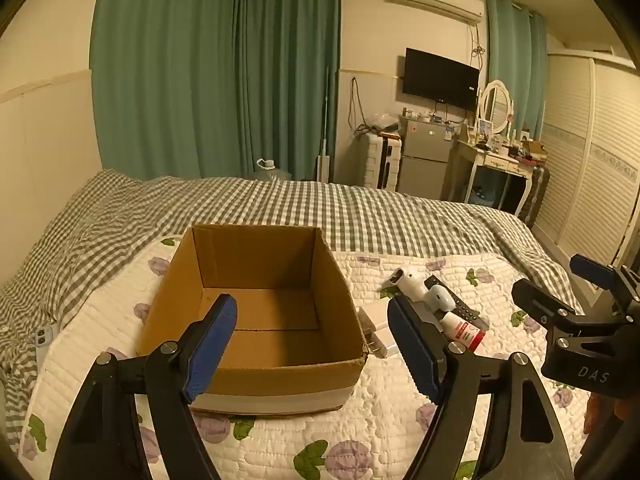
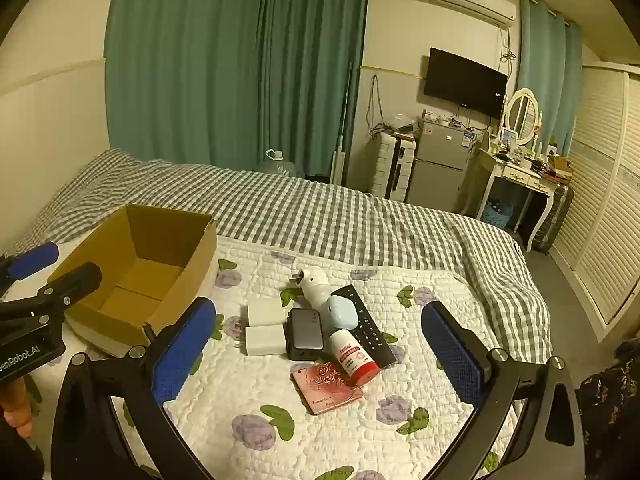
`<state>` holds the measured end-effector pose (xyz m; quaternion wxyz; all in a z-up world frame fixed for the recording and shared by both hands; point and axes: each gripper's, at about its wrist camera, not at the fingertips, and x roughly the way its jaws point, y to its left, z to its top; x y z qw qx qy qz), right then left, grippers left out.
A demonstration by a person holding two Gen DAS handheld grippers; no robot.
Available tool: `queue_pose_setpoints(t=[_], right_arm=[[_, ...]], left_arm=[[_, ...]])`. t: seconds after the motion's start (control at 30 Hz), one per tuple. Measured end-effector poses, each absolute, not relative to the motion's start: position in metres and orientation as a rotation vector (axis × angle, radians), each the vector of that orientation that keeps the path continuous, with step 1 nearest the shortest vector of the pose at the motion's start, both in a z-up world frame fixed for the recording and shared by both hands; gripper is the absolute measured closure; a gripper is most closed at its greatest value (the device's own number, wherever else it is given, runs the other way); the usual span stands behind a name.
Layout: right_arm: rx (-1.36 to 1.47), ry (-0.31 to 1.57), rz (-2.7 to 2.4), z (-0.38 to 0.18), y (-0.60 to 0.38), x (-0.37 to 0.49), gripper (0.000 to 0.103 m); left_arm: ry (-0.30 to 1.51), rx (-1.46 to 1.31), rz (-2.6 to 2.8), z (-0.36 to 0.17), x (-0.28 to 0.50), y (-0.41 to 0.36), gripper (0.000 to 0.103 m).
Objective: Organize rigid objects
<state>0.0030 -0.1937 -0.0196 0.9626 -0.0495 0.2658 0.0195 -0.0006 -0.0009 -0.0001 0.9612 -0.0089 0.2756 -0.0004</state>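
An empty open cardboard box (image 1: 256, 300) sits on the quilt; it also shows in the right wrist view (image 2: 140, 276). My left gripper (image 1: 312, 320) is open and empty over the box's front. My right gripper (image 2: 320, 324) is open and empty, above a cluster of items: two white chargers (image 2: 265, 326), a grey power bank (image 2: 306, 334), a black remote (image 2: 366, 330), a light blue earbud case (image 2: 341, 311), a white bottle-like device (image 2: 316, 284), a red-capped white bottle (image 2: 354, 356) and a pink card case (image 2: 328, 388).
The floral quilt (image 2: 280, 420) lies on a checked bedsheet (image 2: 320, 216). A phone (image 1: 43, 336) lies at the bed's left edge. Beyond the bed stand a fridge (image 2: 438, 164), a dressing table (image 2: 520, 176) and green curtains (image 2: 240, 60).
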Motion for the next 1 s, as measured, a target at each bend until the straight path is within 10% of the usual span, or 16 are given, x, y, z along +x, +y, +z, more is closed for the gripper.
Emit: queue_pose_setpoints(t=[1.0], right_arm=[[-0.081, 0.553, 0.065, -0.0262, -0.1966, 0.0046, 0.000]], left_arm=[[0.582, -0.011, 0.016, -0.0051, 0.0015, -0.0008, 0.023]])
